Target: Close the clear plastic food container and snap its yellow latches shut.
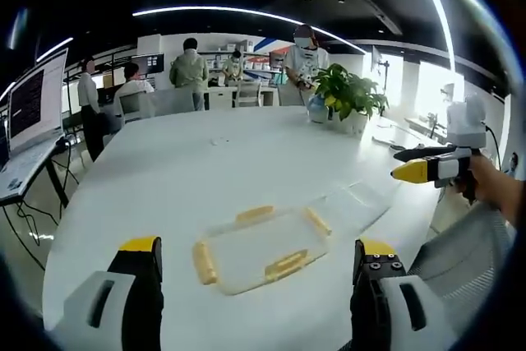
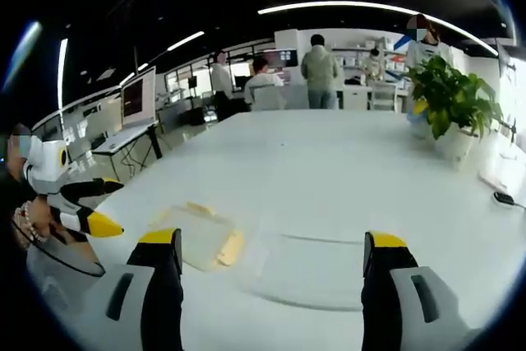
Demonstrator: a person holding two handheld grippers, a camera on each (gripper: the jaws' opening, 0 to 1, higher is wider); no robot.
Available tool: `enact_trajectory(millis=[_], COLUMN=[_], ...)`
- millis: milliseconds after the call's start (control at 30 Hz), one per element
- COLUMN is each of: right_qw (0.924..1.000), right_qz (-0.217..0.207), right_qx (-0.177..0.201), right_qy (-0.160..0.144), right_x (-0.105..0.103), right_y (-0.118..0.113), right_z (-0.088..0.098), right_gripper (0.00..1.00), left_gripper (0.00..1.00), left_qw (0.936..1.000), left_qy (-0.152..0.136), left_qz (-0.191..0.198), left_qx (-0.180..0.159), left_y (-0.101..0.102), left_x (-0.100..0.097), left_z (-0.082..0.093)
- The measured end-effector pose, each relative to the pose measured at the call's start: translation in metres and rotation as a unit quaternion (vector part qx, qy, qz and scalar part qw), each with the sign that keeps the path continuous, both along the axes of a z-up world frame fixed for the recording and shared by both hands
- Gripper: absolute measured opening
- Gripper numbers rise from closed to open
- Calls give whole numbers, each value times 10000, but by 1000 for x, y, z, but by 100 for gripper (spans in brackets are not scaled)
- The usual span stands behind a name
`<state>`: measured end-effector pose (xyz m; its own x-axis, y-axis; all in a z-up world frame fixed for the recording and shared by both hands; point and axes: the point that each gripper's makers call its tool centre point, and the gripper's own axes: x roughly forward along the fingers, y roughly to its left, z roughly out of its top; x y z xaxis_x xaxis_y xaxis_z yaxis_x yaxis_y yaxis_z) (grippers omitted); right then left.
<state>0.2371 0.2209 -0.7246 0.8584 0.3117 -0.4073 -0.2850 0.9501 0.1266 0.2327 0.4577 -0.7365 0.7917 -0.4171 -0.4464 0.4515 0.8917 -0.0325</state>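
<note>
lid and container lie apart on the counter, nothing held yet

my left gripper (image 1: 256, 265) has its fingers (image 1: 140, 254) spread wide and empty, and the lid with yellow latches (image 1: 261, 250) lies flat between and just beyond them on the white counter (image 1: 181, 170); the clear container (image 1: 355, 201) lies past my right-hand finger, near the lid but apart. my right gripper (image 2: 271, 256) is also spread and empty, the container (image 2: 308, 269) between its fingers, the lid (image 2: 200, 236) just past the left one. to do this well, i judge i should take the lid by an edge, keep it level, and square it over the container before pressing any latch. the container's rim is nearly invisible against the counter, so its depth and contents are unclear. farther off stand a potted plant (image 1: 349, 96) and people at desks.
</note>
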Motion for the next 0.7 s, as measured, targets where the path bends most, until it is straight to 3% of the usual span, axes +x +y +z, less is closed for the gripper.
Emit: enact_trajectory(millis=[700], right_qw=[10000], right_qz=[57], right_qx=[-3], right_qy=[61], right_x=[-2], right_y=[0], right_z=[1], right_gripper=[87], left_gripper=[92], left_qw=[9999], left_qy=[147], left_qz=[-46], left_qx=[38], left_y=[-1], left_x=[-2], left_z=[-3])
